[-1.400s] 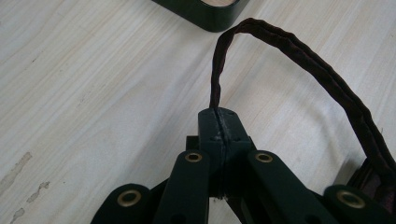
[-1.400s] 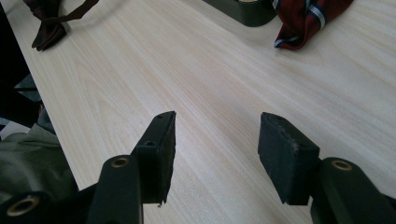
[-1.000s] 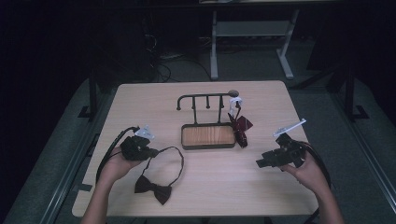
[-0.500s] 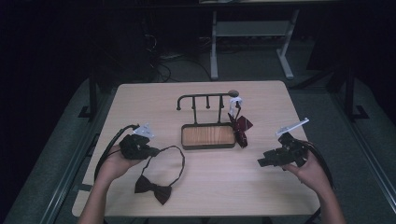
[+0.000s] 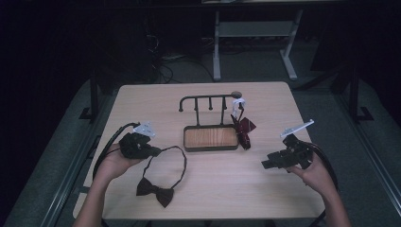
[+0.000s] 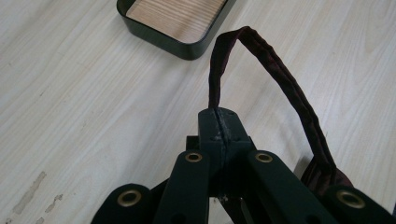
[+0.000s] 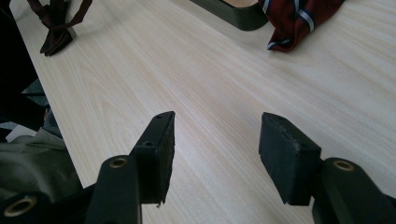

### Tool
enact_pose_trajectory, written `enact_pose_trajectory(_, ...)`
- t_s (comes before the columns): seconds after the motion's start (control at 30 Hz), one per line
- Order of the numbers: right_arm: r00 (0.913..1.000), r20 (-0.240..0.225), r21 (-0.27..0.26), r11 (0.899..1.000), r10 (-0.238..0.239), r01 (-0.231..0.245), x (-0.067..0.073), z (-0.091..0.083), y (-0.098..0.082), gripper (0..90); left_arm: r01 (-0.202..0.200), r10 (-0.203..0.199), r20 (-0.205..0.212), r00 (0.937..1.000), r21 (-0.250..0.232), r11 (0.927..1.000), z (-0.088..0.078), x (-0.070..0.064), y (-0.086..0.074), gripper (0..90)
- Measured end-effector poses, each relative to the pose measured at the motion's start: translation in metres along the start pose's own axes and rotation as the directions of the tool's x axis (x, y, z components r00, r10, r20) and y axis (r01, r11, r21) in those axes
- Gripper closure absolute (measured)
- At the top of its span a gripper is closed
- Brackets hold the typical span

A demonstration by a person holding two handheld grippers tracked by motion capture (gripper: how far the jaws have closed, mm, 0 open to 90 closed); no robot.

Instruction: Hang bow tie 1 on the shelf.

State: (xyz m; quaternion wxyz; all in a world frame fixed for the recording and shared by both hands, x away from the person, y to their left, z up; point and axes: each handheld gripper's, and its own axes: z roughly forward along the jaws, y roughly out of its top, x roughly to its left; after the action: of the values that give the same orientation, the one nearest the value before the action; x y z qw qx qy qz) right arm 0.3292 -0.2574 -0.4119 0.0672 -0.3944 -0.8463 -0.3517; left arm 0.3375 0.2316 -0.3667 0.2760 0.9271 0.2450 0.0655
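Two grippers over a pale wooden table, high view. Left gripper at the table's left, jaws pressed together on the strap of a dark bow tie; strap loops from the jaws toward the rack's tray, knot lies flat nearer the front edge. Right gripper hangs at the table's right, holding nothing, well apart from the tie. Mid-table: a black rack with pegs above a wood-lined tray. A red striped bow tie hangs at the rack's right end, its tip touching the tray's corner.

Left gripper view: left gripper pinched tight on the dark strap, which arches up off the table and drops back beside the jaws at right. Tray corner beyond, nothing between.

Right gripper view: right gripper spread wide, bare tabletop between the pads. Dark bow tie far upper left; red striped bow tie upper right, against the tray.
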Motion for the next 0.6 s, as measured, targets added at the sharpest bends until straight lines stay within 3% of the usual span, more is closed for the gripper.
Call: enact_pose_trajectory(0.6, 1.0000, 0.004, 0.000, 1.000, -0.003, 0.003, 0.002, -0.002, 0.001, 45.4, -0.043, 0.043, 0.009, 0.9990, -0.015, 0.9990, -0.018, -0.005, 0.015, 90.0)
